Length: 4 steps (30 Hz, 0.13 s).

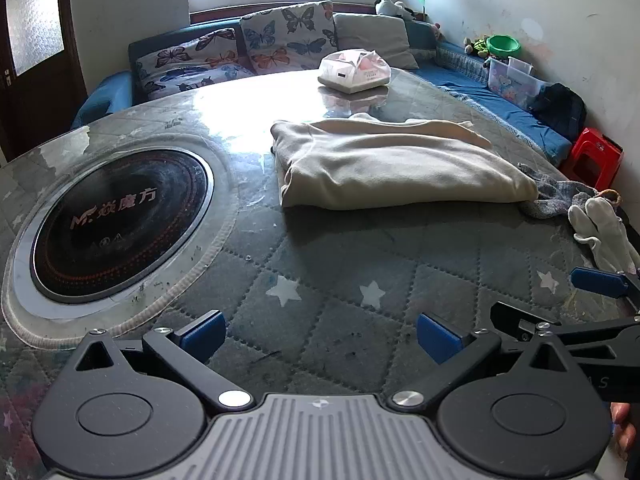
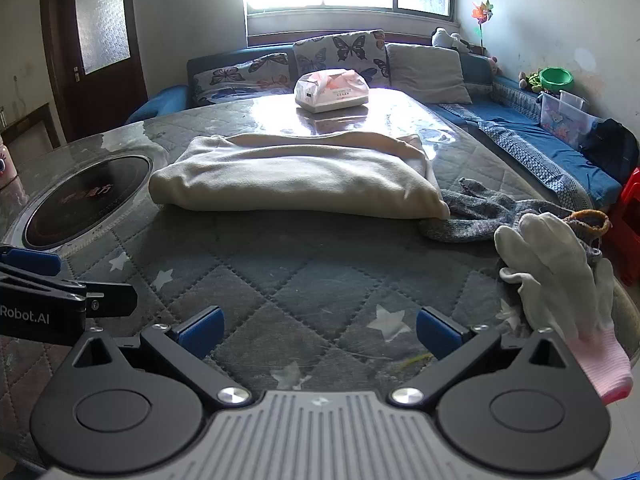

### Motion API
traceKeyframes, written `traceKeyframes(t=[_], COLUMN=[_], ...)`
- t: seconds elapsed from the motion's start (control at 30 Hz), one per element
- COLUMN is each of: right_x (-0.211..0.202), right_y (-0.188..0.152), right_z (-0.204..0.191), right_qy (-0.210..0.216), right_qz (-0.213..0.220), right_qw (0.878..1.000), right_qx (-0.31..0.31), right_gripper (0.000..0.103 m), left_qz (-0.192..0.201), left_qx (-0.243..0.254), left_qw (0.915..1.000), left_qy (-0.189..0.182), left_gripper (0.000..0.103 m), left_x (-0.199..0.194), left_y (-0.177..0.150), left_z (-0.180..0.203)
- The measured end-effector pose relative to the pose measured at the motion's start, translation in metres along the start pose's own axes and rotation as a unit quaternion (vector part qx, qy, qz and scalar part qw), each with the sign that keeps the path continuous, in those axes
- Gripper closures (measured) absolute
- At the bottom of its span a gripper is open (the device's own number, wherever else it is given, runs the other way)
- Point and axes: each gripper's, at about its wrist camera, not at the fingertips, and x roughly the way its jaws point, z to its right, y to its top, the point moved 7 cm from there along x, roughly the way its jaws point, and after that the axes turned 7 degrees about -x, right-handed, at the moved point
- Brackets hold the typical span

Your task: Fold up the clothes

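A cream garment (image 1: 396, 162) (image 2: 296, 178) lies folded into a thick rectangle in the middle of the quilted table (image 1: 320, 280) (image 2: 304, 280). My left gripper (image 1: 320, 334) hovers open over bare table well short of the garment's near edge, nothing between its blue pads. My right gripper (image 2: 320, 332) is open too, also near the front edge, empty. Each gripper's blue fingertip shows at the side of the other's view.
A round black induction hob (image 1: 120, 216) (image 2: 88, 200) is set into the table at the left. Grey knitted gloves (image 2: 492, 208) and a white glove (image 1: 600, 228) (image 2: 556, 272) lie at the right. A tissue pack (image 1: 354, 70) (image 2: 331, 90) sits behind. Sofa and red stool (image 1: 596, 156) surround.
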Motion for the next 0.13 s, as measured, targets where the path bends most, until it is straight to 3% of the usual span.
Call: traceKeyframes(t=[0.13], right_x=[0.0000], right_y=[-0.0005], right_z=[0.0007], right_qy=[0.000], right_qz=[-0.001], right_qw=[1.000], right_qx=[0.001], right_gripper=[0.000], left_qz=[0.001], left_qx=[0.004], left_qw=[1.0000], left_qy=[0.003], left_gripper=[0.000], left_x=[-0.0001], left_y=[0.0007], left_z=[0.0013])
